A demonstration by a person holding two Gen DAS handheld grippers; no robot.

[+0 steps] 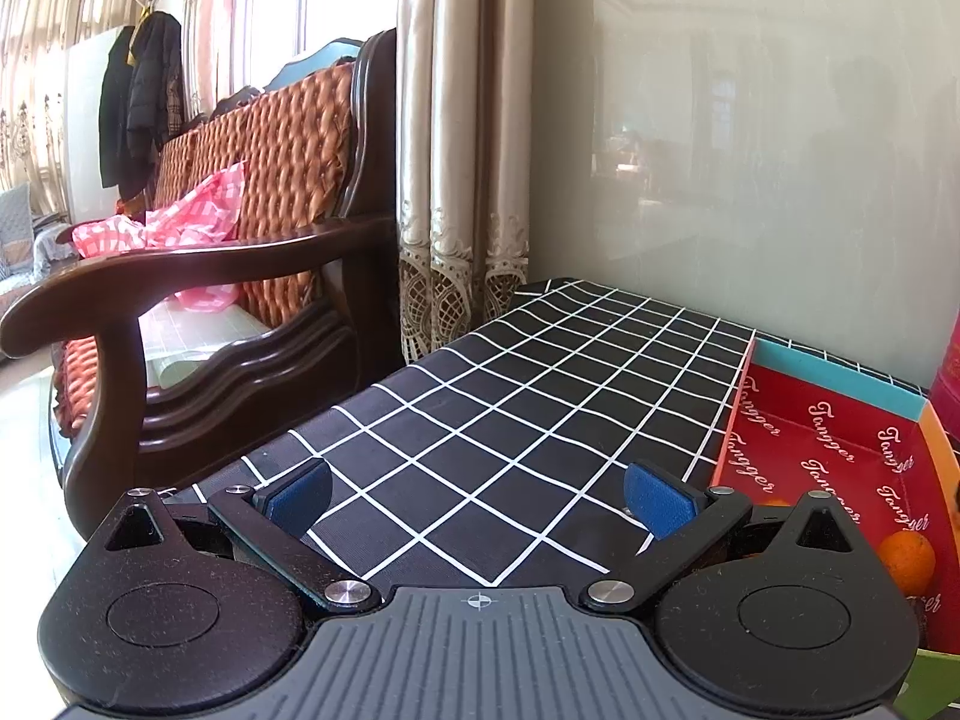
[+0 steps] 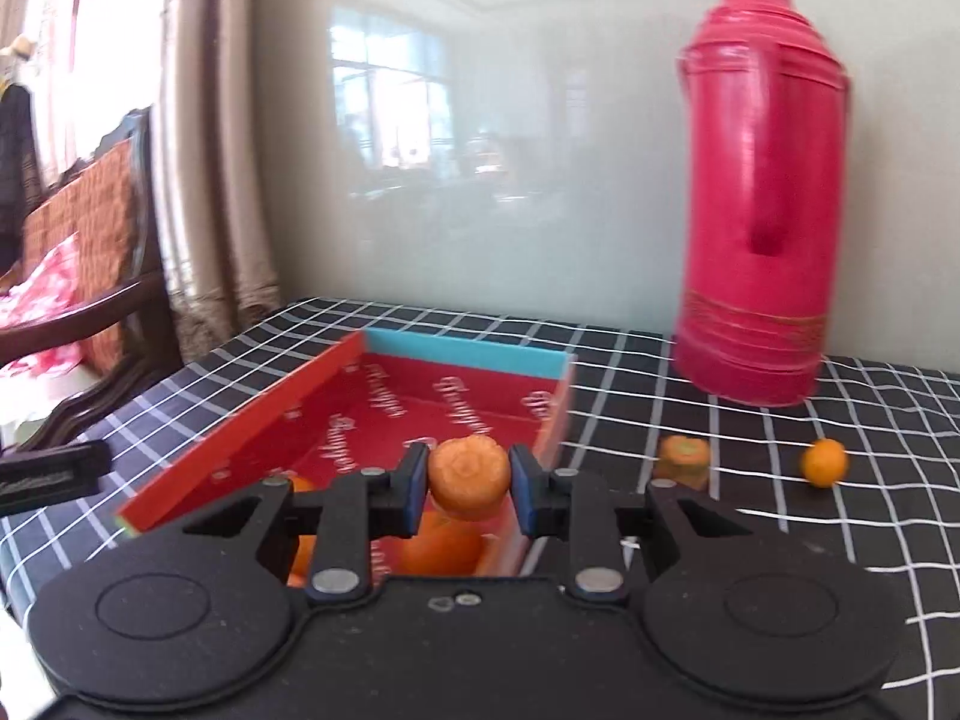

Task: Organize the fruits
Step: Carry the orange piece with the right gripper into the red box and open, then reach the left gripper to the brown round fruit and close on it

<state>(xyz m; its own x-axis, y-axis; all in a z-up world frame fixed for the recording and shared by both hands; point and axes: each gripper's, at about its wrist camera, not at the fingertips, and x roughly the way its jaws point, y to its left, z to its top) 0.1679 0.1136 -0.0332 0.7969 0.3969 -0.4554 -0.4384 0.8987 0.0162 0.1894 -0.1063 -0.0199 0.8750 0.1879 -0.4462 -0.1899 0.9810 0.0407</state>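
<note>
My right gripper is shut on an orange carrot-like chunk and holds it above the near end of the red box. Oranges lie in the box below it. Another orange chunk and a small round orange lie on the checked cloth to the right. My left gripper is open and empty over the black checked cloth, left of the red box, where an orange shows.
A tall red thermos stands behind the loose fruit on the right. A glossy wall runs behind the table. A wooden sofa with a pink bag stands left of the table edge.
</note>
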